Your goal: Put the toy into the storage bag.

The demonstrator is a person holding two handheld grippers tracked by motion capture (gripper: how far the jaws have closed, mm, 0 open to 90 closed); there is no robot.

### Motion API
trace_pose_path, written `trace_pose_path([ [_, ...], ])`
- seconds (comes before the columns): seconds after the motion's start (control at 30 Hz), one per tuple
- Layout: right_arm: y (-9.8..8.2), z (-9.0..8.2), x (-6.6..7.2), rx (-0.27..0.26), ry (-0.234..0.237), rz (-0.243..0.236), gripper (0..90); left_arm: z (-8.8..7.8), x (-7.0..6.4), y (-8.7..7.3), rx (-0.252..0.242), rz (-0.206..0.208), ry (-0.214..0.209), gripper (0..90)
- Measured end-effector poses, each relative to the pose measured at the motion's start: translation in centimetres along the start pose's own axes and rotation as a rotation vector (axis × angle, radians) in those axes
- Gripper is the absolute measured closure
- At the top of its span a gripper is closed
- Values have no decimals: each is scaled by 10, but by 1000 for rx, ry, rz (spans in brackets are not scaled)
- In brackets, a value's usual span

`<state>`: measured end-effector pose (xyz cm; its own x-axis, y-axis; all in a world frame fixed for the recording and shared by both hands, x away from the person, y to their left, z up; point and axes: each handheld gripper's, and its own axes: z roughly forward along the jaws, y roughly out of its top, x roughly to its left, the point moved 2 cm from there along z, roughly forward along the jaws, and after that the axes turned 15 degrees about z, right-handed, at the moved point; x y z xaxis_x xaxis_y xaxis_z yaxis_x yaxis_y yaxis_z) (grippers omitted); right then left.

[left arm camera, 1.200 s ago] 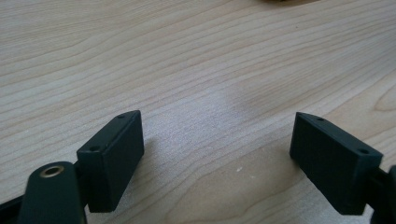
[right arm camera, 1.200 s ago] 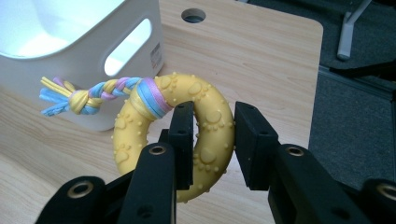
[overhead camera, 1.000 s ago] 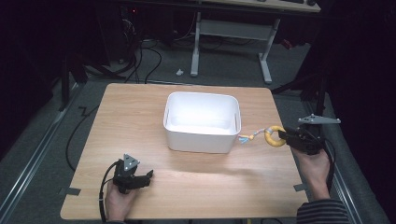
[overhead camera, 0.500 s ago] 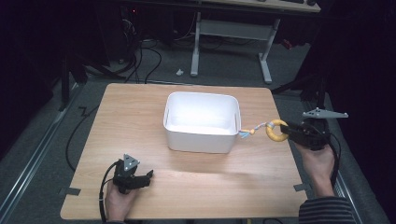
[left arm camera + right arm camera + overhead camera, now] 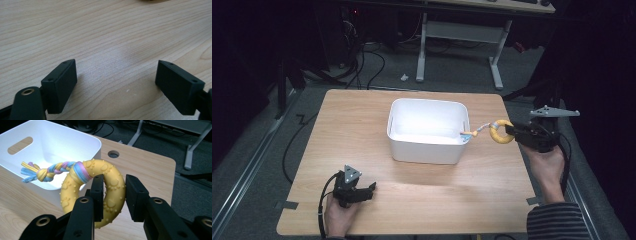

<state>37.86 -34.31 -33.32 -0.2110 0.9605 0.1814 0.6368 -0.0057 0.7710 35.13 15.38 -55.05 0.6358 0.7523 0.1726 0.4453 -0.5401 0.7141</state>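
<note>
Lift under way: right gripper [image 5: 510, 133], clamped on the yellow ring toy [image 5: 100, 192], has risen beside the white bin [image 5: 427, 150], rope tail [image 5: 476, 131] now reaching the rim; left gripper [image 5: 116, 82] gapes wide.

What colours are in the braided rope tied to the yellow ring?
Pastel blue, pink-purple and yellow braided rope, clearest in the right gripper view.

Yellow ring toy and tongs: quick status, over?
Right tongs shut on yellow ring toy, held beside white tub. Left tongs open, empty, on table. Nothing in the way.
</note>
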Motion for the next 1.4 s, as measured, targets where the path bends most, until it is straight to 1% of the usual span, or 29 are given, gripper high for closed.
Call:
trace_pose_path([
  [0.07, 1, 4, 2, 3, 3, 5, 701, 0, 0, 0, 0, 0, 0, 179],
  [0.13, 4, 11, 6, 10, 14, 9, 701, 0, 0, 0, 0, 0, 0, 179],
  [0.2, 5, 12, 7, 12, 16, 9, 701, 0, 0, 0, 0, 0, 0, 179],
  [0.23, 7, 16, 11, 12, 19, 8, 701, 0, 0, 0, 0, 0, 0, 179],
  [0.33, 9, 19, 14, 10, 28, 4, 701, 0, 0, 0, 0, 0, 0, 179],
  [0.43, 12, 27, 22, 24, 25, -11, 701, 0, 0, 0, 0, 0, 0, 179],
  [0.47, 13, 33, 26, 32, 24, -20, 701, 0, 0, 0, 0, 0, 0, 179],
  [0.5, 13, 33, 26, 32, 24, -20, 701, 0, 0, 0, 0, 0, 0, 179],
  [0.6, 17, 43, 32, 40, 30, -16, 701, 0, 0, 0, 1, 0, 0, 179],
  [0.63, 18, 48, 36, 43, 39, -10, 701, 0, 0, 0, 0, 0, 0, 179],
  [0.67, 18, 48, 36, 43, 39, -10, 701, 0, 0, 0, 0, 0, 0, 179],
  [0.73, 19, 53, 38, 45, 45, -11, 701, 0, 0, 0, 0, 0, 0, 179],
  [0.77, 20, 58, 42, 51, 45, -9, 700, 0, 0, 0, 0, 0, 0, 179],
  [0.93, 22, 65, 47, 56, 50, -8, 700, 0, 0, 0, 0, 0, 0, 179],
  [0.97, 22, 67, 48, 59, 49, -10, 700, 0, 0, 0, 0, 0, 0, 179],
  [1.0, 23, 71, 53, 61, 56, -13, 700, 0, 0, 0, 0, 0, 0, 179],
  [1.07, 23, 74, 55, 62, 55, -17, 700, 0, 0, 0, 0, 0, 0, 179],
  [1.1, 23, 78, 59, 69, 54, -22, 700, 0, 0, 0, 0, 0, 0, 179],
  [1.2, 22, 83, 61, 75, 54, -24, 700, 0, 0, 0, 0, 0, 0, 179],
  [1.27, 22, 92, 65, 84, 63, -13, 700, 0, 0, 0, 0, 0, 0, 179],
  [1.4, 21, 99, 69, 86, 62, -13, 700, 0, 0, 0, 0, 0, 0, 179],
])
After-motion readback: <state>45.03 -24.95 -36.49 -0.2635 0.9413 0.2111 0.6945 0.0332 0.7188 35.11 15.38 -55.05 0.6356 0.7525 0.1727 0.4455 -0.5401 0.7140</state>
